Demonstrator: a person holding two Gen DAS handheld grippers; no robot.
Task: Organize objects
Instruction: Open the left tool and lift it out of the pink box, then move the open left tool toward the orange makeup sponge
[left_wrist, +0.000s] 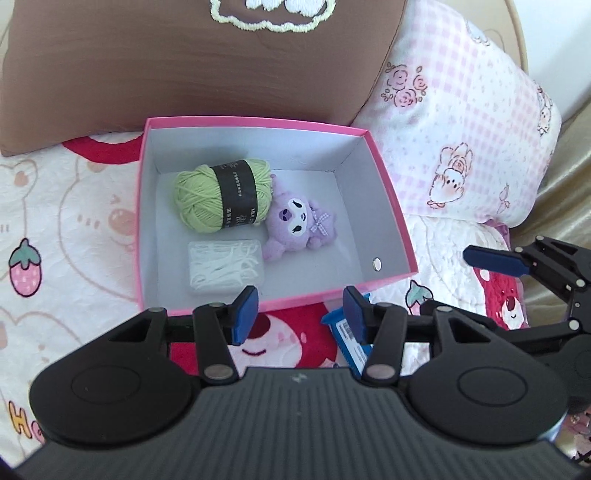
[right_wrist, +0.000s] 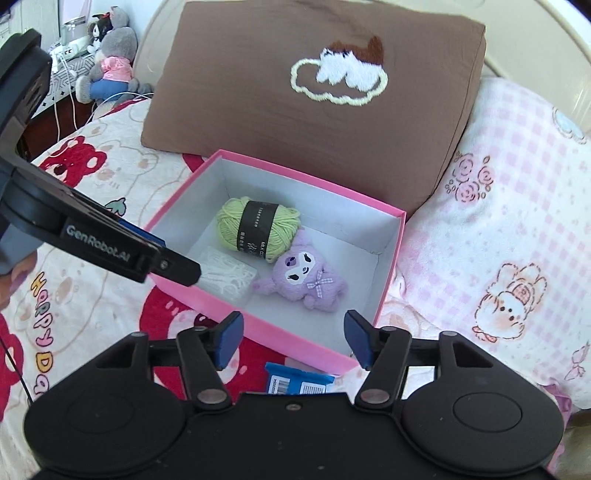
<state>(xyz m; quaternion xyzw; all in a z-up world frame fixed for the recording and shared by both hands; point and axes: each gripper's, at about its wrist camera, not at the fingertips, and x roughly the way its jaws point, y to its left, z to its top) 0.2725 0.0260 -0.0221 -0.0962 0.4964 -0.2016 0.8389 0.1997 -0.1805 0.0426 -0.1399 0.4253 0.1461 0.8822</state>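
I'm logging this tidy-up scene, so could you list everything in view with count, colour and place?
Box: one, pink outside, white inside, open on the bed.
Yarn ball: one, green with black band, inside box, far left.
Plush toy: one, purple, inside box, beside the yarn.
Floss pick case: one, clear with white picks, inside box, near left corner.
Packet: one, blue, on the bedspread outside the box's near wall.
Pillow: one, brown, behind box.
Pillow, pink checked: one, right of box.
Stuffed toys: grey, far left background.
Left tongs: open, empty.
Right tongs: open, empty.
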